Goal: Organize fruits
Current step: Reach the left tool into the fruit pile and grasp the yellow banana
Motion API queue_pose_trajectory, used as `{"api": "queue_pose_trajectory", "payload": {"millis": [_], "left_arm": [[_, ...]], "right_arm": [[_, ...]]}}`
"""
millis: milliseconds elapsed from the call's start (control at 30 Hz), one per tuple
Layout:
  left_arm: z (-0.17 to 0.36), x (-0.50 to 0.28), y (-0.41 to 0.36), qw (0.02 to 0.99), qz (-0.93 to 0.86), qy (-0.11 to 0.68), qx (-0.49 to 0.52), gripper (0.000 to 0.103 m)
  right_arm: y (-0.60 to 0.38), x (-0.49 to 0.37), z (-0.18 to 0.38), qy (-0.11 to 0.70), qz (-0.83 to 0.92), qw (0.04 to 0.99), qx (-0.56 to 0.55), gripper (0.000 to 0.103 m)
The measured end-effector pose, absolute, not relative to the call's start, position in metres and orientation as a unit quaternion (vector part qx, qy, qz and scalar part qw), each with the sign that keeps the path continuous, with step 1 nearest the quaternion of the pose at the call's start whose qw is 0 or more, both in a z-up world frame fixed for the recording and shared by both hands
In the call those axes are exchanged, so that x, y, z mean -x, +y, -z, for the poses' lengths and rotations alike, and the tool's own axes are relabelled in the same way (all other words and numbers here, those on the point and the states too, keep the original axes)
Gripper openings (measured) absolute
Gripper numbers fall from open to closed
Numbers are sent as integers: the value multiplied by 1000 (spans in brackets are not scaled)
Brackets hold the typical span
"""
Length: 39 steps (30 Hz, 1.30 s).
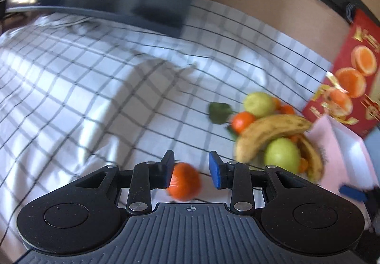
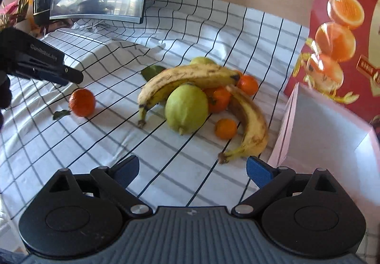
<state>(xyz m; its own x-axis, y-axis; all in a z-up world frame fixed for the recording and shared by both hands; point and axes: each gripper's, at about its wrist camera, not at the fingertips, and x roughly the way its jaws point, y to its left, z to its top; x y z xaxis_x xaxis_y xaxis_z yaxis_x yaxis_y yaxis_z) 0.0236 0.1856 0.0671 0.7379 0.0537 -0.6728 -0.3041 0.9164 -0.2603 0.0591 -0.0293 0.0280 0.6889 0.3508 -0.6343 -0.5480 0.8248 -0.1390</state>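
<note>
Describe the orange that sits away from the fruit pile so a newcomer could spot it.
Start at the checked tablecloth and find the fruit pile near the pink box. Left of it, one orange lies alone, a green leaf beside it.

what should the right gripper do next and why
Probably ease the right gripper forward onto the near banana: its fingers stand open and empty, and that banana lies closest to it, on top of the pile's edge beside the pink box.
</note>
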Motion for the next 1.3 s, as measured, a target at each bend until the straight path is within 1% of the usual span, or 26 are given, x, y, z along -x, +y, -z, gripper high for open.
{"api": "queue_pose_trajectory", "payload": {"millis": [67, 133, 233, 333, 467, 600, 700, 733, 800, 833, 967, 1167, 1300], "left_arm": [[-65, -29, 177, 916, -77, 354, 171, 36], [-62, -32, 166, 920, -53, 356, 156, 36], [-62, -40, 149, 926, -10, 356, 124, 36], [-65, -56, 131, 936, 40, 345, 58, 36], [-65, -91, 115, 930, 84, 353, -55, 38], [-63, -120, 115, 913, 111, 379, -102, 38], [-60, -135, 122, 906, 119, 390, -112, 38], [-59, -138, 123, 904, 122, 393, -113, 41], [-57, -147, 124, 900, 134, 400, -108, 42], [-55, -150, 124, 899, 136, 403, -104, 44], [-49, -158, 122, 899, 138, 403, -100, 46], [-49, -154, 118, 902, 119, 403, -96, 44], [-50, -138, 124, 902, 97, 415, -64, 42]], "right_arm": [[-28, -68, -32, 306, -246, 907, 150, 97], [-27, -78, -37, 307, -245, 909, 136, 95], [-24, -87, -47, 294, -245, 915, 130, 94], [-21, -92, -54, 282, -240, 918, 141, 94], [-26, -93, -51, 295, -235, 915, 142, 94], [-35, -85, -40, 316, -228, 910, 139, 94], [-43, -75, -32, 330, -224, 907, 136, 94], [-46, -72, -30, 333, -221, 907, 135, 94], [-50, -67, -26, 339, -216, 906, 130, 94], [-52, -66, -24, 344, -213, 906, 125, 94], [-57, -63, -20, 356, -206, 905, 111, 94], [-60, -63, -17, 361, -202, 904, 106, 94], [-61, -64, -17, 362, -210, 902, 108, 94]]}}
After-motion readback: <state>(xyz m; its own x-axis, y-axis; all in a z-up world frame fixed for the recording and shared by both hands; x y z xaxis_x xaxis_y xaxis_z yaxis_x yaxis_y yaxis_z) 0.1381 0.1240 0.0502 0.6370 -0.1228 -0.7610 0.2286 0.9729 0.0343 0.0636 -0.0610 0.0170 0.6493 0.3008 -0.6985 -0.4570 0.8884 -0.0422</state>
